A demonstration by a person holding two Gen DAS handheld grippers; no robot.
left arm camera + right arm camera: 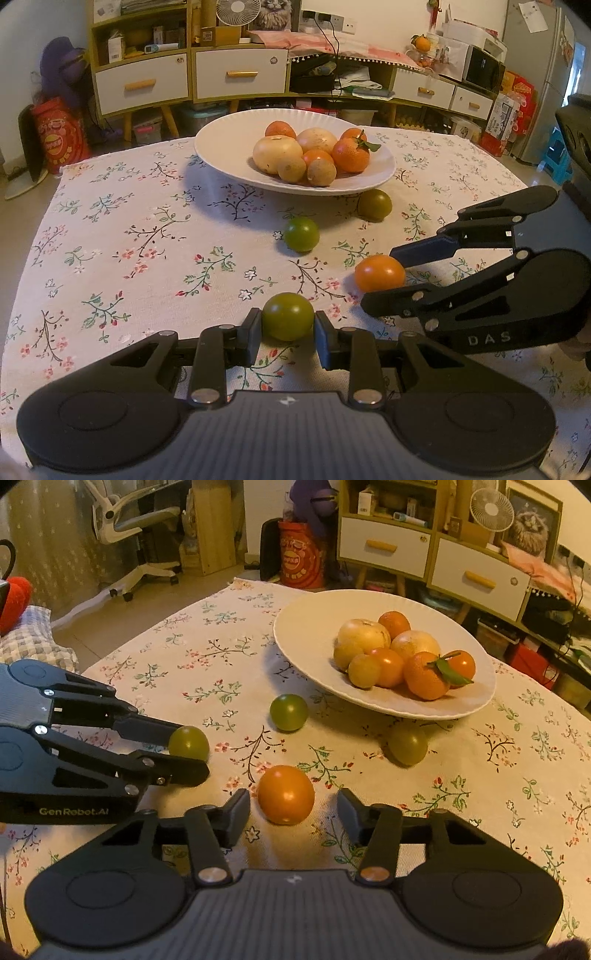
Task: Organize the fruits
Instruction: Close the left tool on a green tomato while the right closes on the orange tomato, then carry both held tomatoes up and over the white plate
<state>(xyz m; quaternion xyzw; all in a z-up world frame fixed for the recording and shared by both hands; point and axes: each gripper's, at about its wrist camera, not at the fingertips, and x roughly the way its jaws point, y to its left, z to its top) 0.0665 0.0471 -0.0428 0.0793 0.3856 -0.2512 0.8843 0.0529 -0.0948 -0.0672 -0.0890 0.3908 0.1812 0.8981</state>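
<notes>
My left gripper point(288, 330) has its two pads against the sides of a green fruit point(287, 316), one pad on each flank, and the fruit still sits on the floral tablecloth point(147, 229) near the table's front edge. From the right wrist view the same fruit point(189, 743) shows between the left fingers, so I read it as pinched but not yet lifted.

My right gripper point(293, 810) is spread wide, with an orange fruit point(286, 794) lying straight ahead between the fingertips. There is clear cloth on both sides of it, so neither pad touches it. The fruit is round, so there is no long axis to line up with; what matters is that it sits centred in the gap and slightly forward of the tips.

The white plate point(221, 147) stands toward the far edge of the cloth, beyond both grippers, already carrying a pile of oranges and pale yellow fruits. Two more green fruits lie loose on the cloth between me and the plate: one point(301, 234) in the open, the other point(375, 205) just beside the plate's near rim, partly under its overhang.

I judge the coming move to be forward and up: the left carries its fruit toward the plate, which lies ahead and slightly right of it. The right is about as near the plate, but it must ease forward and close first.
</notes>
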